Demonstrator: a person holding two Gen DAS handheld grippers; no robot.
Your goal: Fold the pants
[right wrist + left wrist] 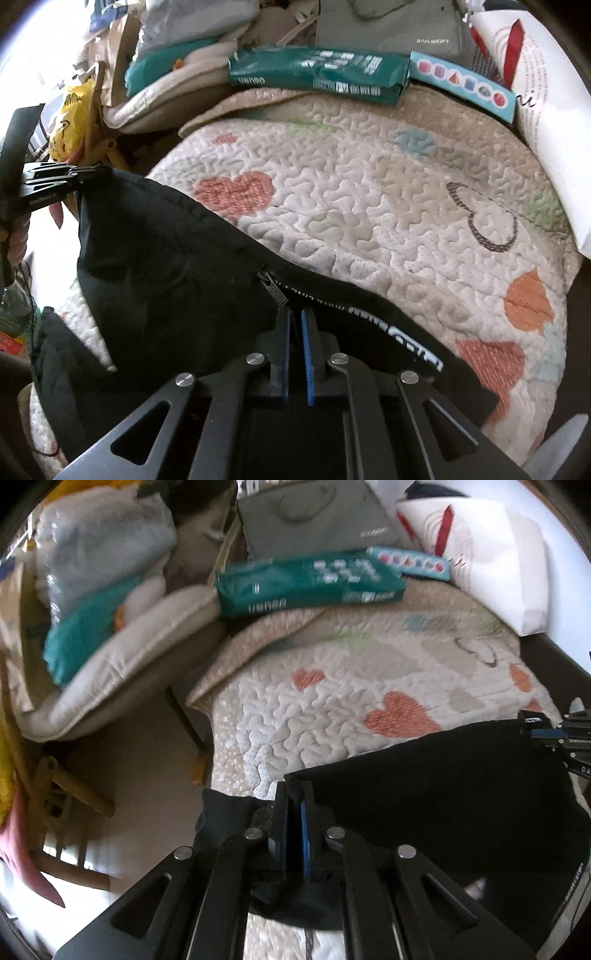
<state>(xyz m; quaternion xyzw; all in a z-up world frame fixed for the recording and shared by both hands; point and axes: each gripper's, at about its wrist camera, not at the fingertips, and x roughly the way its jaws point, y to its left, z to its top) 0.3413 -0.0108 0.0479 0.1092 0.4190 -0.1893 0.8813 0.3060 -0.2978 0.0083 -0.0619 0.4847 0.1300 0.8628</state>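
Right wrist view gives you the widest look at the cream quilted bedspread with orange hearts, so take that as your landmark. Across its near edge lie the black fabric pants with a zip and white lettering, stretched between your two tools and partly lifted off the quilt, a loose part drooping past the quilt's near-left corner. At the quilt's far edge sit a long teal cardboard box and a smaller light-blue box with coloured dots. Your left gripper has its blue pads pinched on a bunched edge of the pants, with only a thin gap showing. Your right gripper is closed down likewise on the hem just beside the zip pull. My read is that the fold is barely underway: you have the edge gripped at both ends, but no finished crease shows, and carrying it over and flattening remain.
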